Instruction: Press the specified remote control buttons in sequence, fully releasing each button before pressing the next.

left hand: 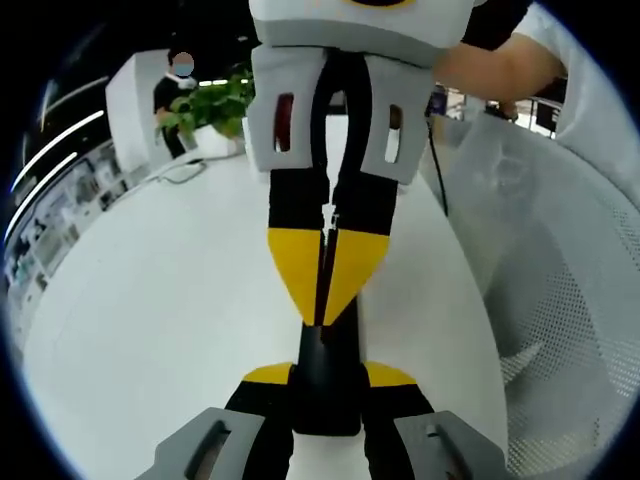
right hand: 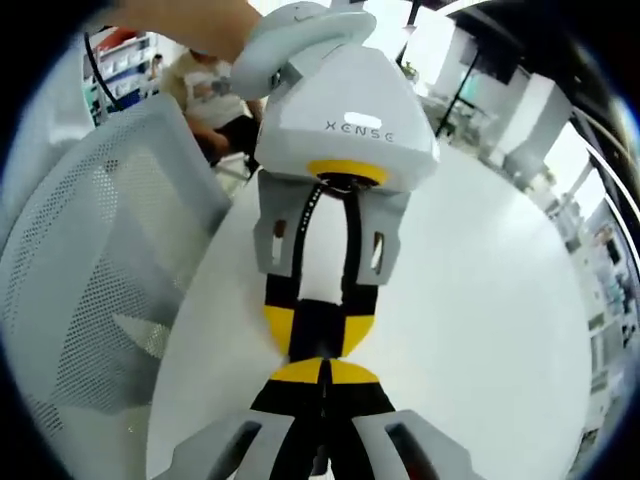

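A: While the left gripper (left hand: 328, 376) sits at 6 o'clock in the left gripper view, what is between its jaws?

B: A black remote control (left hand: 325, 395), its long axis running toward 12 o'clock. The yellow-tipped jaws pinch it from both sides across a narrow gap.

A: And the right gripper (left hand: 325, 285)?

B: It reaches in from 12 o'clock in that same view. Its jaws are pressed together with no gap, and the yellow tips form one wedge. The point of the wedge meets the far end of the remote control and appears to touch it. The right gripper view agrees, with its own tips together at 6 o'clock and the remote control just beyond them.

A: Can the buttons be seen?

B: No, they cannot be made out.

A: Surroundings?

B: A white table (left hand: 170, 330) lies beneath both grippers. A white mesh chair (left hand: 570, 300) stands at 3 o'clock in the left gripper view. A potted plant (left hand: 215, 105) is at 11 o'clock, with a person (left hand: 175, 85) standing just beside it.
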A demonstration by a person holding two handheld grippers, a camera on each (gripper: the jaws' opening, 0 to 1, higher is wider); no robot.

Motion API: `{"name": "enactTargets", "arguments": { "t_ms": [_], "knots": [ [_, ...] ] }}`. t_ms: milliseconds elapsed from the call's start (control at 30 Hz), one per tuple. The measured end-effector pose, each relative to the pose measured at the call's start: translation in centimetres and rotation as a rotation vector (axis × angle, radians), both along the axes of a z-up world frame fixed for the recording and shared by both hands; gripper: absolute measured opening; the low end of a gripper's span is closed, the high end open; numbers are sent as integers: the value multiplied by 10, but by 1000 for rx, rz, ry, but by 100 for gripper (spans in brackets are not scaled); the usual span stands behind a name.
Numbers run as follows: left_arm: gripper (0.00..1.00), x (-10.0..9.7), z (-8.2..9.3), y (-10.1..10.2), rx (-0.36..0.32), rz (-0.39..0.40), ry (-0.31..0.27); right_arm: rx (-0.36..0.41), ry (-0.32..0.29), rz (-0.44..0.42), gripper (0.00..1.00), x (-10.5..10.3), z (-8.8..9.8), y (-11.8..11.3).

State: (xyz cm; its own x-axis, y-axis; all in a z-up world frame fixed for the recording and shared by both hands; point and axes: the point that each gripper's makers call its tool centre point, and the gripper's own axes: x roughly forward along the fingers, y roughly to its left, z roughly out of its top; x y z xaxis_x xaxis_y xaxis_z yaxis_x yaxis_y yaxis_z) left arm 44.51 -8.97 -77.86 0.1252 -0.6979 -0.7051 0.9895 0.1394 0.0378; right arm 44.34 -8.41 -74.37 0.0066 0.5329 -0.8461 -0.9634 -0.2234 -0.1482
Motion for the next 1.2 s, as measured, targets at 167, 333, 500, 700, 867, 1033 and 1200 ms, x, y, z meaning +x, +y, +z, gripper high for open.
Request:
{"name": "enactTargets", "arguments": {
  "t_ms": [167, 333, 500, 700, 867, 1033, 1200],
  "knots": [
    [24, 1, -1, 0, 1, 0, 0, 3, -9, 0, 0, 1, 2, 0],
    [24, 1, -1, 0, 1, 0, -1, -5, -14, 1, 0, 2, 2, -2],
    [24, 2, -1, 0, 0, 1, -1, -11, -16, 1, 0, 3, 1, -4],
    [24, 1, -1, 0, -4, 1, -2, -14, -12, 1, 0, 3, 0, -4],
    [24, 1, 0, 0, -6, 1, -1, -15, -9, 1, 0, 3, 0, -4],
    [24, 1, 0, 0, -7, 1, 1, -21, 11, -30, 13, 3, -2, -5],
    [24, 1, 0, 0, -10, 2, 1, -32, -4, -12, 7, 3, -4, -6]
  ]
}}
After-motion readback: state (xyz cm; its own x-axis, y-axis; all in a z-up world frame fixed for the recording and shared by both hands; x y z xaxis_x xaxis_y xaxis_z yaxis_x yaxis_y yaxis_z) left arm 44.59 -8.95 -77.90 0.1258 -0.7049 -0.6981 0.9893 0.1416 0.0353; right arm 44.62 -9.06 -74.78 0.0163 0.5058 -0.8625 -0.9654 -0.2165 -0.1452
